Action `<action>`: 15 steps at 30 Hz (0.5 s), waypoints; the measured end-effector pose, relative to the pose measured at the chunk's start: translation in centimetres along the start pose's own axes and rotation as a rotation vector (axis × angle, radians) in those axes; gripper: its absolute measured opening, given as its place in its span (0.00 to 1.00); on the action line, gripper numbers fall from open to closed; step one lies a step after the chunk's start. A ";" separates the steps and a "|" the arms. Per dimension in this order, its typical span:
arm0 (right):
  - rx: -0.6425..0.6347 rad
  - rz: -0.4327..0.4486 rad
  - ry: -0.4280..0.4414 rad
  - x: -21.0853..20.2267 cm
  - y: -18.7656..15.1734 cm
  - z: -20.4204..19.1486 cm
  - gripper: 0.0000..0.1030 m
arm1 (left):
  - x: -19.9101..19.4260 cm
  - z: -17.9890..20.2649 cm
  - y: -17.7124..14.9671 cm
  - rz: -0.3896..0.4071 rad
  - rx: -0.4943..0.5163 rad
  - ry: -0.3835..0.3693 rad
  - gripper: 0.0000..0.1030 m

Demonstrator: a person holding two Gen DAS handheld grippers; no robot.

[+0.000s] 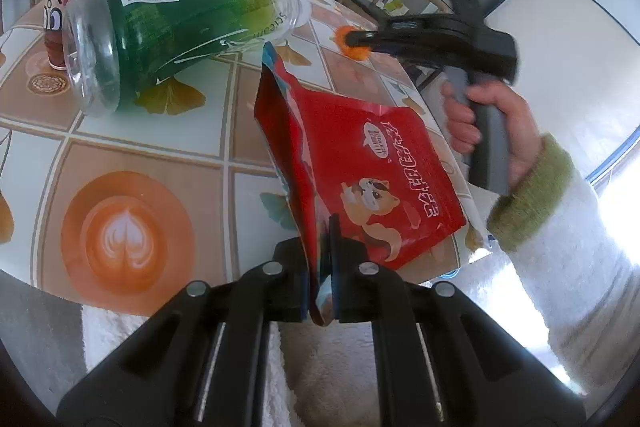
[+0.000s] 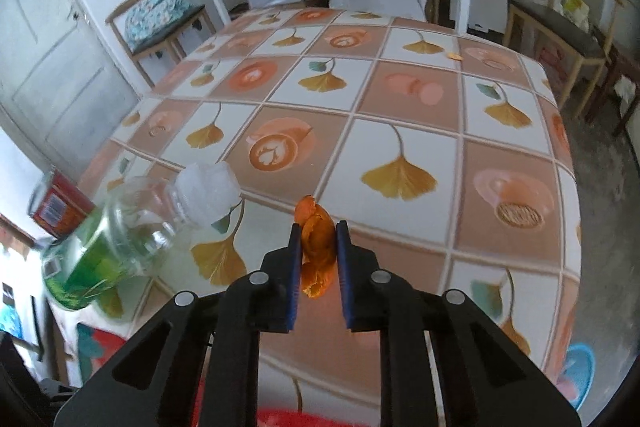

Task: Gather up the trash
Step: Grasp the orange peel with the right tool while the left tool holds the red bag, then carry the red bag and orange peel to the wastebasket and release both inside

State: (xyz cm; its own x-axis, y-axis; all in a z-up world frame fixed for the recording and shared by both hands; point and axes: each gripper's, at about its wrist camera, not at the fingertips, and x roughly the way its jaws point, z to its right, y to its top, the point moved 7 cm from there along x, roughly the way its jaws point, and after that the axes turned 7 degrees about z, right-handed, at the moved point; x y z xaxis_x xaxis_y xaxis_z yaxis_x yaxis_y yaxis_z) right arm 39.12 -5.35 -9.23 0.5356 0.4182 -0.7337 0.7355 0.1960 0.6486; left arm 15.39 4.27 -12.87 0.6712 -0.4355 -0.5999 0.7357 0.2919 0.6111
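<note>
Pinching the orange peel in my right gripper, I see the red bag, clamped by my left gripper, lying down-left of it, mouth just beside the peel, long axis toward me.

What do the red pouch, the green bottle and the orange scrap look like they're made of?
Red pouch: thin glossy plastic film, judging by its creases and sheen.
Green bottle: clear hard plastic, likely; see-through base, green printed label, white cap.
Orange scrap: possibly fruit peel, curled and slightly translucent; can't be sure.
</note>
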 end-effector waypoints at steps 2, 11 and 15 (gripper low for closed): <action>0.019 0.017 0.003 -1.4 -0.3 0.5 0.16 | 0.0 0.0 0.1 0.000 -0.005 0.003 0.06; 0.146 0.143 0.026 -10.9 -2.2 4.2 0.16 | -1.6 1.1 1.5 0.049 -0.054 -0.075 0.03; 0.214 0.205 -0.012 -15.6 -3.5 7.5 0.16 | -2.3 2.9 2.6 0.068 -0.059 -0.148 0.03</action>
State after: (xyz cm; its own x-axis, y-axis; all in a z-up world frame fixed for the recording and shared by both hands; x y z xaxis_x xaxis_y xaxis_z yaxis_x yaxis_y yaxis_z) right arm 31.31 -19.24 -1.55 0.6861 0.4189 -0.5948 0.6813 -0.0833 0.7273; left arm 15.50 3.61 -8.42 0.7017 -0.5324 -0.4735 0.6964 0.3722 0.6137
